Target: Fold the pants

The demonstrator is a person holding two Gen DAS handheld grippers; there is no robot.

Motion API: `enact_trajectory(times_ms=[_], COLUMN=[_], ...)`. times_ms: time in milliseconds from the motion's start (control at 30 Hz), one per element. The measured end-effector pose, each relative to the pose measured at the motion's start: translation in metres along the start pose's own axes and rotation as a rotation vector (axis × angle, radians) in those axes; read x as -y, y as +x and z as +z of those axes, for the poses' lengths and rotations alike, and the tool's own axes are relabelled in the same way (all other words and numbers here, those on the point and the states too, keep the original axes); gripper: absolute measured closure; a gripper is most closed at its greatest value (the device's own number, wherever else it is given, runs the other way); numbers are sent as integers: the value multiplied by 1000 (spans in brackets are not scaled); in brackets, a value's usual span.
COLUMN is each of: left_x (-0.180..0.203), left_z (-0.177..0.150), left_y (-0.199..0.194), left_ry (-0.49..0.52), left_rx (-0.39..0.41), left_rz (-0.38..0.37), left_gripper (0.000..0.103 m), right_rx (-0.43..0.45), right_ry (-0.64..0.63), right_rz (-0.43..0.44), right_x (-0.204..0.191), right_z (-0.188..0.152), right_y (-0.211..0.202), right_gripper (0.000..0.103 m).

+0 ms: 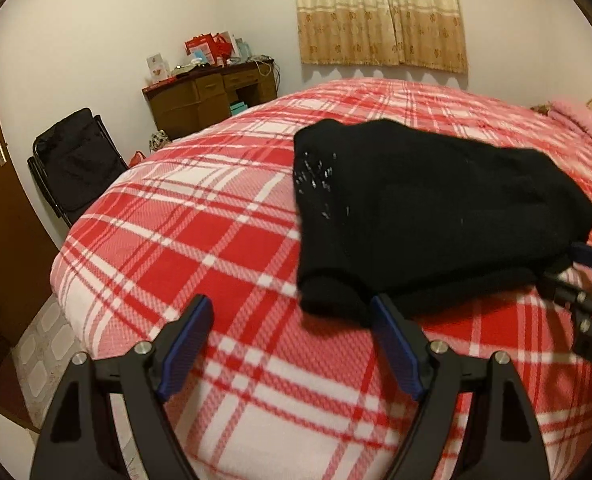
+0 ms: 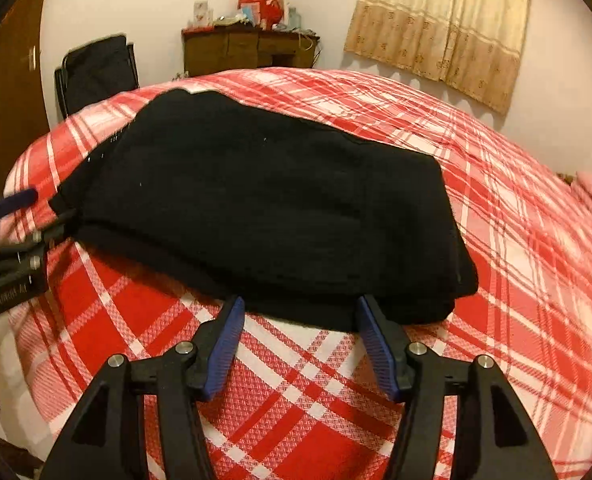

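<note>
Both views low, near pants (image 1: 436, 216)

Black pants (image 1: 436, 216) lie on a red, pink and white plaid blanket (image 1: 200, 240).

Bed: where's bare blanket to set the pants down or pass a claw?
Free: plaid blanket left of the black pants, toward the chair-side edge; also the strip in front of both open claws. Crowded: right claw at the pants' near edge; left claw at their corner.

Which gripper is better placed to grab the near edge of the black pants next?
Right, probably. The right gripper has open jaws straddling the near edge of the black pants. The left gripper mostly faces bare blanket.
</note>
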State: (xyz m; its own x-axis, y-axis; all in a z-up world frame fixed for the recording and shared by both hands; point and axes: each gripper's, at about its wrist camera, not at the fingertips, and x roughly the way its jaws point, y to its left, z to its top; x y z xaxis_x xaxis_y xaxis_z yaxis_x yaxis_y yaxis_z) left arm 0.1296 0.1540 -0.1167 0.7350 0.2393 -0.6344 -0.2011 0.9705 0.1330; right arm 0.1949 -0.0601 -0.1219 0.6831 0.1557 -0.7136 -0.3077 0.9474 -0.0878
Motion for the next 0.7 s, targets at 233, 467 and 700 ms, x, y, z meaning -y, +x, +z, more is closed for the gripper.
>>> enact_trajectory(times_ms=[233,467,700], left_x=[-33,-27,12], left_z=[7,34,45], left_y=[-41,-79,-118], left_ry=[-79,-141,-55], left_rx=[87,135,189], left_rz=[-5,-86,-120], left_gripper=[19,19,3], right_rx=[148,168,255], right_ry=[233,400,354], right_rz=[82,90,-10], right_x=[20,28,20], right_z=[2,16,17], right_y=[-54,-91,-153], right_gripper=[43,43,35])
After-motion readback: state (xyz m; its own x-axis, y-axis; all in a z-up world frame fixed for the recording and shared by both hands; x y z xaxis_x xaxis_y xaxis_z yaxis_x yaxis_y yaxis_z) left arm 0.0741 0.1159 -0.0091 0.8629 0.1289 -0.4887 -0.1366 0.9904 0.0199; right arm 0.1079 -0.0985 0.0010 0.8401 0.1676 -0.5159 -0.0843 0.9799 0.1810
